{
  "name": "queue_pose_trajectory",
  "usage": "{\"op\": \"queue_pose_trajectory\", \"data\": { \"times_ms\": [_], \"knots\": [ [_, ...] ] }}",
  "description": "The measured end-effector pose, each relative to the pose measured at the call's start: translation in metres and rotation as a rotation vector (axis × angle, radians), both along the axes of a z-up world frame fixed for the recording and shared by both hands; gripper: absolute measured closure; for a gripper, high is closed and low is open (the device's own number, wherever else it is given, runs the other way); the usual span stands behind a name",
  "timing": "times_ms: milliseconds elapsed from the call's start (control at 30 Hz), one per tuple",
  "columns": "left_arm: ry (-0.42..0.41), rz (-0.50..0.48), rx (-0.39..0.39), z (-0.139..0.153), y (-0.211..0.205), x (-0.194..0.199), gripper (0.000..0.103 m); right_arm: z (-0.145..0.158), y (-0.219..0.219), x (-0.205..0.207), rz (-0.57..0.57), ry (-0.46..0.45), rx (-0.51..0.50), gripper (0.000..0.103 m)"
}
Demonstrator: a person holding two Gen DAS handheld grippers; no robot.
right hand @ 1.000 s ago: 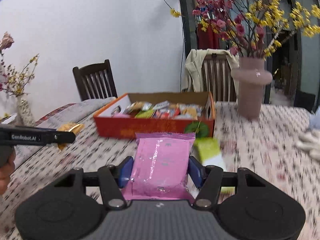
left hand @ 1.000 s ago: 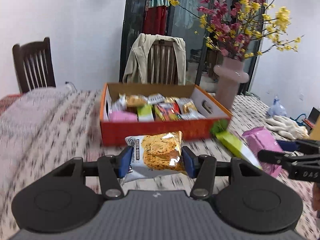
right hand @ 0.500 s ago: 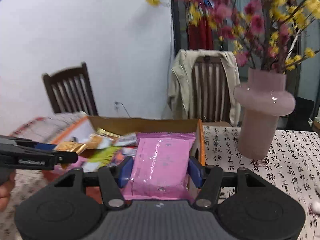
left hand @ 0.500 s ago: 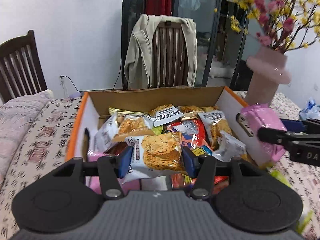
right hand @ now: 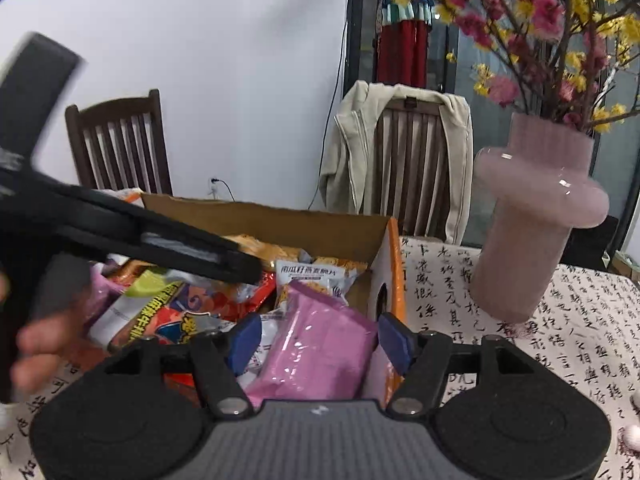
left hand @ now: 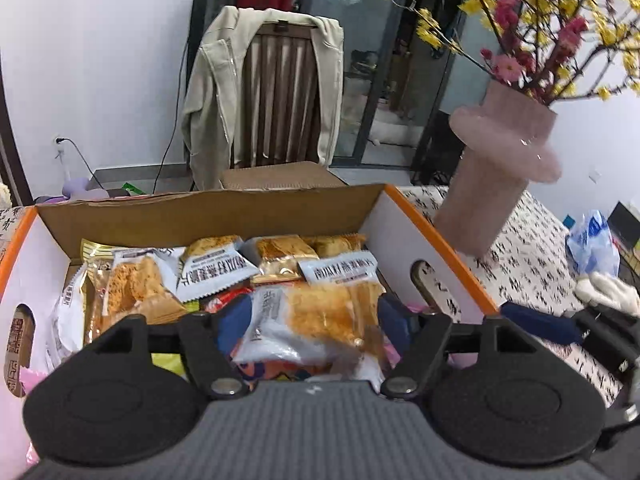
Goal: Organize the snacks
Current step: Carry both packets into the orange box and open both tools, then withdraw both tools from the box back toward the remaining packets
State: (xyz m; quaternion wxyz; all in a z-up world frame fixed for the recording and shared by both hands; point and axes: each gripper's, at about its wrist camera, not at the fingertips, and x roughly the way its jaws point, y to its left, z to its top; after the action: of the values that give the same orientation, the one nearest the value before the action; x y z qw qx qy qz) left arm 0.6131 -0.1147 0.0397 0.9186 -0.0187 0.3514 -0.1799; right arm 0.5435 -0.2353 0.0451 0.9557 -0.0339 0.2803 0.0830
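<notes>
An orange-edged cardboard box (left hand: pixel 432 224), a pink packet (right hand: pixel 320 344), a pink vase (right hand: pixel 532 220), and a white counter (right hand: pixel 568 320) cloth with black calligraphy.

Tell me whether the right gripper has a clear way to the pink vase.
Probably yes: the pink vase stands on bare tablecloth outside the box; the right gripper, jaws opening around a pink packet, must clear the box wall.

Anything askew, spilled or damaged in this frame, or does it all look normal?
Nothing is spilled or visibly torn. The snack packets in the cardboard box lie in a loose overlapping heap, not rows. Both grippers' jaws are opening: the oat-crisp packet and pink packet sit tilted between them, over the box.
</notes>
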Motion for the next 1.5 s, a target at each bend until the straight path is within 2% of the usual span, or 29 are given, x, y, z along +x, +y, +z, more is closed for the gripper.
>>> {"op": "queue_pose_trajectory", "data": {
  "times_ms": [67, 200, 400, 467, 567, 700, 800, 900, 1067, 1233, 1400, 1500],
  "knots": [
    [-0.009, -0.010, 0.005, 0.002, 0.006, -0.007, 0.031, 0.007, -0.005, -0.005, -0.011, -0.005, -0.002, 0.031],
    [-0.031, 0.014, 0.011, 0.017, 0.026, -0.023, 0.029, 0.020, -0.018, -0.013, -0.044, -0.029, 0.009, 0.031],
    [-0.084, 0.059, 0.075, 0.044, 0.060, -0.066, 0.025, 0.039, -0.028, -0.036, -0.051, -0.049, 0.031, 0.031],
    [-0.100, 0.076, 0.095, 0.051, 0.071, -0.089, 0.025, 0.047, -0.030, -0.050, -0.042, -0.057, 0.034, 0.028],
    [-0.125, 0.089, 0.117, 0.059, 0.083, -0.132, 0.019, 0.057, -0.037, -0.075, -0.027, -0.060, 0.064, 0.024],
    [-0.171, 0.117, 0.145, 0.059, 0.087, -0.190, 0.013, 0.058, -0.040, -0.121, -0.013, -0.065, 0.081, 0.021],
    [-0.180, 0.157, 0.113, 0.055, 0.092, -0.230, 0.012, 0.049, -0.041, -0.156, -0.018, -0.066, 0.075, 0.019],
    [-0.160, 0.172, 0.075, 0.046, 0.091, -0.262, 0.012, 0.028, -0.039, -0.189, -0.025, -0.019, 0.057, 0.019],
    [-0.139, 0.186, 0.084, 0.031, 0.081, -0.314, 0.012, -0.008, -0.039, -0.240, -0.016, 0.055, 0.096, 0.019],
    [-0.107, 0.196, 0.056, 0.022, 0.076, -0.363, 0.012, -0.026, -0.035, -0.283, 0.000, 0.070, 0.119, 0.019],
    [-0.081, 0.183, 0.064, 0.013, 0.058, -0.390, 0.010, -0.028, -0.036, -0.317, 0.039, 0.049, 0.153, 0.019],
    [-0.058, 0.176, 0.065, 0.008, 0.042, -0.389, 0.010, -0.029, -0.043, -0.326, 0.037, 0.040, 0.163, 0.019]
  ]
}}
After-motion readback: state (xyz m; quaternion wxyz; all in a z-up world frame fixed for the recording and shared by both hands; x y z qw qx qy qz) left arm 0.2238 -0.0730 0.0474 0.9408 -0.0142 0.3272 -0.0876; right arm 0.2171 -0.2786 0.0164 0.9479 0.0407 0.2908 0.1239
